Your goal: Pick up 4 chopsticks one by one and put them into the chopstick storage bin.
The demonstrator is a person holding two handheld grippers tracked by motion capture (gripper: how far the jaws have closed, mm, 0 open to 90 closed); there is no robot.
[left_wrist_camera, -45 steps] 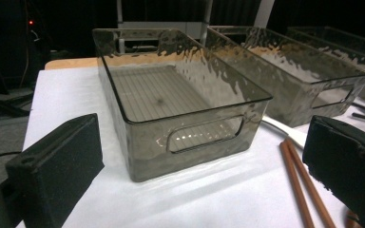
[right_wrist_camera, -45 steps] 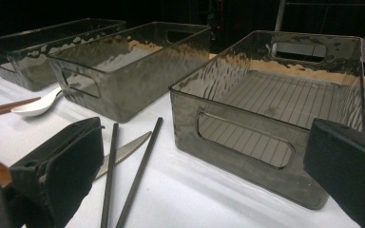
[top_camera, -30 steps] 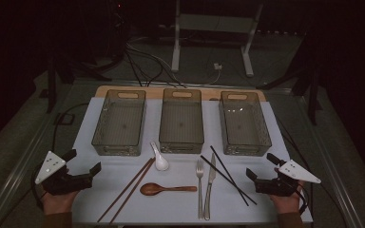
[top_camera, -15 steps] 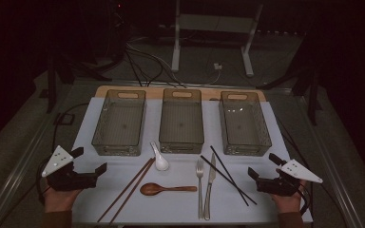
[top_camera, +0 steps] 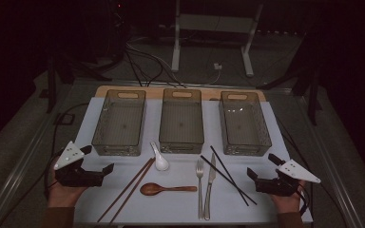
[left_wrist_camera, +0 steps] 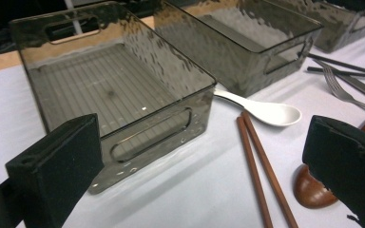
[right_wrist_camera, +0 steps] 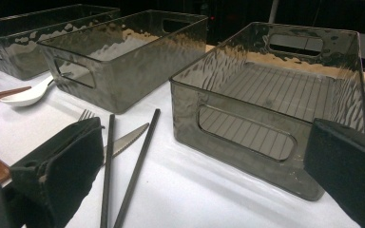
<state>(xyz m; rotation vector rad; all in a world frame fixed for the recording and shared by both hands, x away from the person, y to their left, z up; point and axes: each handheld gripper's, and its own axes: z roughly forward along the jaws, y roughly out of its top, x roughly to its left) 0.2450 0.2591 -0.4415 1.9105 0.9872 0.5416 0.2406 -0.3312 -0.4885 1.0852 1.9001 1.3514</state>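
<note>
The brown chopsticks (top_camera: 127, 189) lie slanted on the white sheet (top_camera: 180, 209) of the bench, just in front of the left bin (top_camera: 120, 121). They are the things nearest the left gripper (top_camera: 98, 166), which sits a little to their left, in front of that same bin. Its fingers (left_wrist_camera: 57, 166) are spread wide apart and hold nothing. A hand (top_camera: 65, 194) holds it from below.

The white soup spoon (top_camera: 160, 159) lies in front of the gap between the left bin and the middle bin (top_camera: 181, 119). The brown wooden spoon (top_camera: 164, 189) lies farther forward from the left bin, just right of the chopsticks.

A fork (top_camera: 199, 185) and a knife (top_camera: 209, 185) lie side by side in front of the middle bin. The black chopsticks (top_camera: 225, 173) lie slanted, farther right, in front of the right bin (top_camera: 244, 122).

The right gripper (top_camera: 261, 174) rests right of them. Its fingers (right_wrist_camera: 62, 175) are wide apart too, with nothing between them.
</note>
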